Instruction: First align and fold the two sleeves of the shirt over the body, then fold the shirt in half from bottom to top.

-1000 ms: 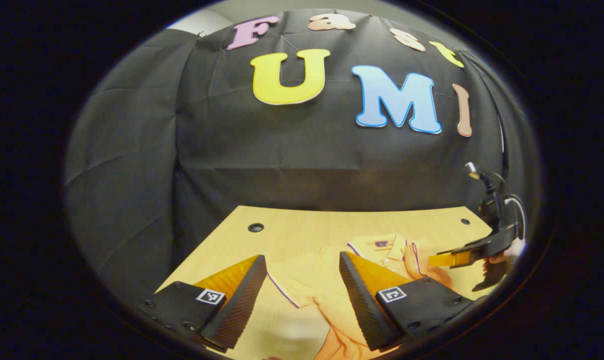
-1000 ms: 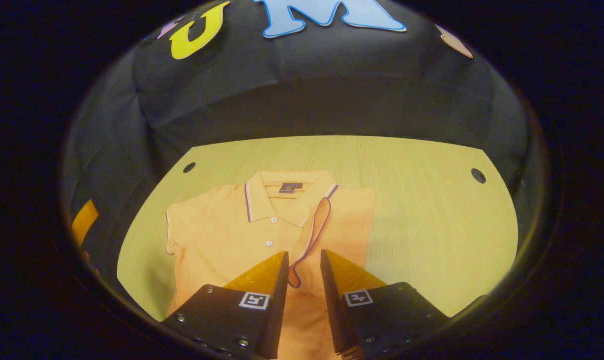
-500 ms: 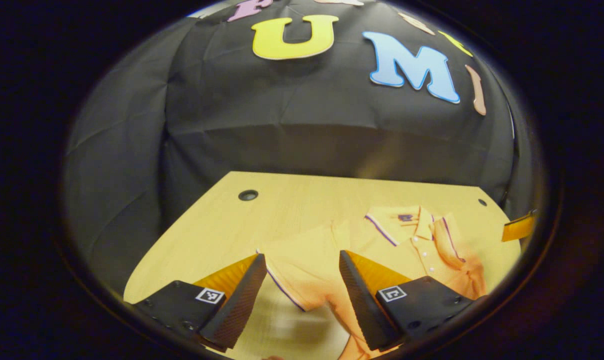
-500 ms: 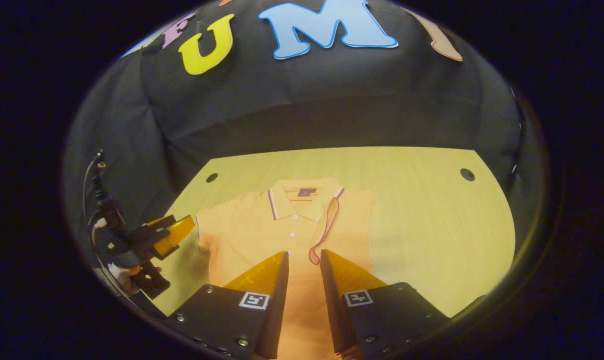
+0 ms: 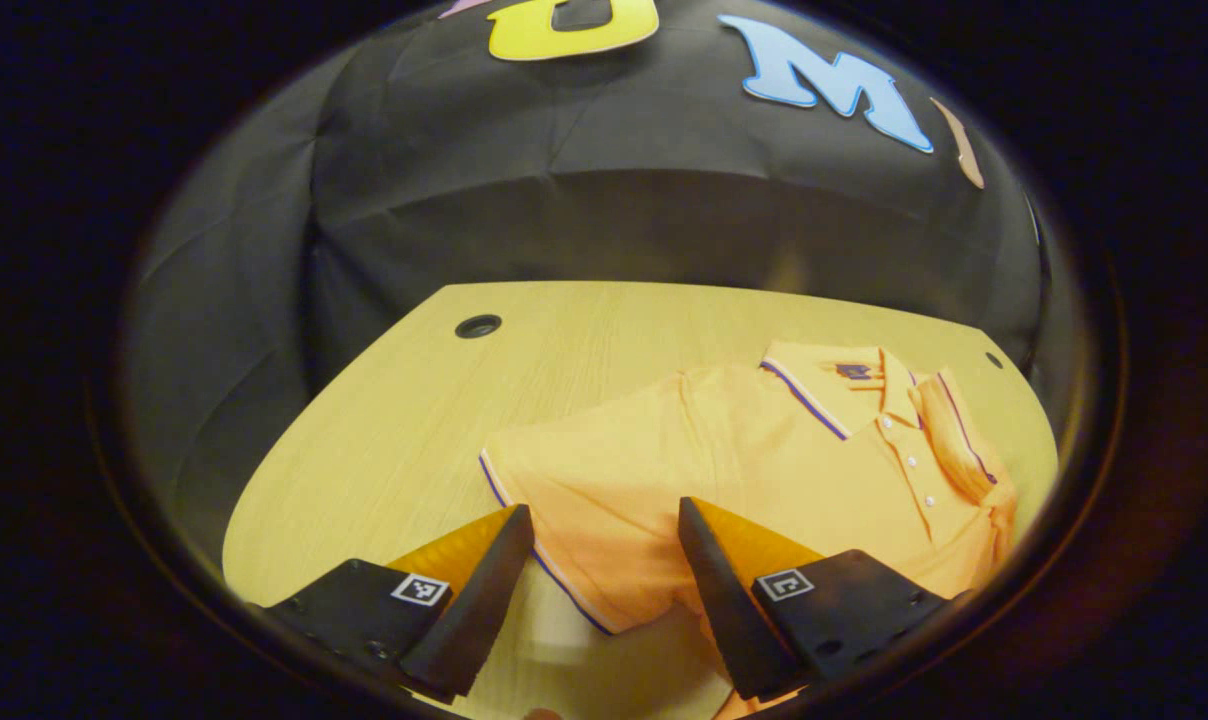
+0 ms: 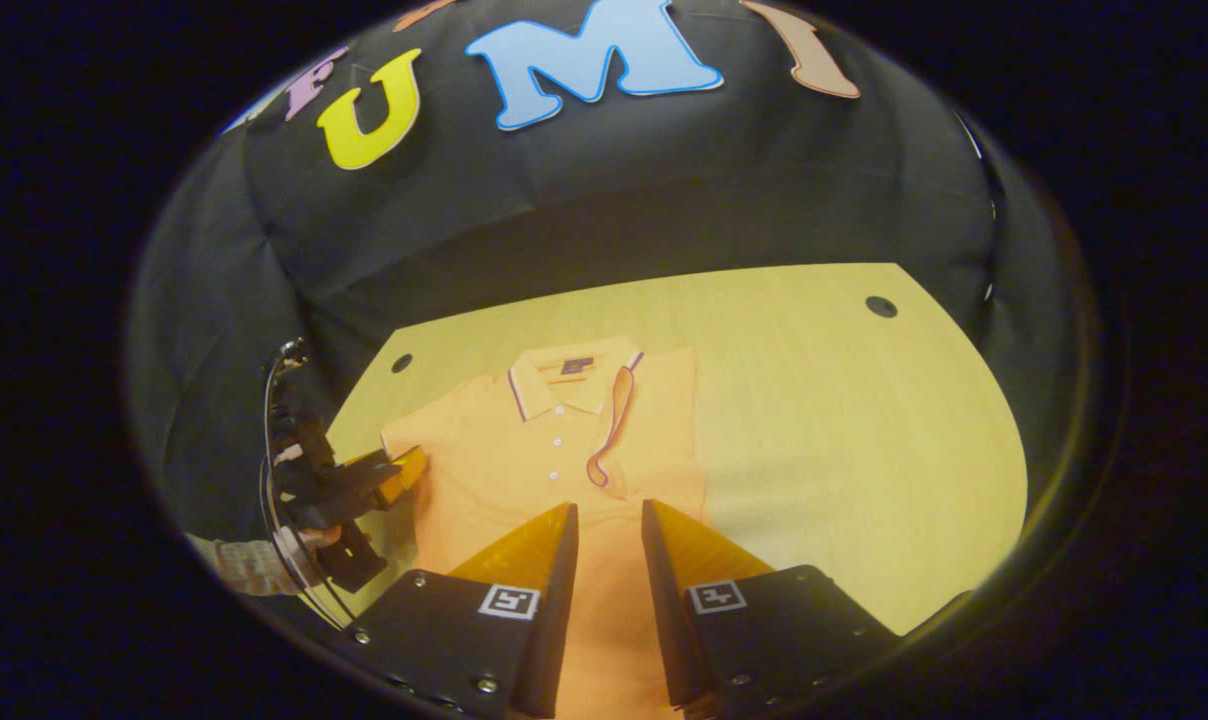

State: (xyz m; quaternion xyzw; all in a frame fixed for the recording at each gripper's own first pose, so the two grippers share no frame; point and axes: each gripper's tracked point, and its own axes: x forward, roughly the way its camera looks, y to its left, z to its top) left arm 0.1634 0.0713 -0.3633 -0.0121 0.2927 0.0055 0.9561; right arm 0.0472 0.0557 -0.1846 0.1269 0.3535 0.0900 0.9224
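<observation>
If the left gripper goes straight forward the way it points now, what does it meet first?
Most likely the unfolded sleeve of the orange polo shirt, lying between the open left gripper fingers on the wooden table. Its height above the cloth is unclear.

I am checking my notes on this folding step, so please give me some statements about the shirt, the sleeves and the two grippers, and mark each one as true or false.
1. One sleeve already lies folded over the shirt. True.
2. The other sleeve is also folded over the body. False: it lies spread flat on the table.
3. The left gripper is open, its fingers on either side of that sleeve's hem. True.
4. The shirt is already folded in half from bottom to top. False: the collar and the buttons show, and the body lies at full length.
5. The right gripper clamps the collar. False: it holds nothing.
</observation>
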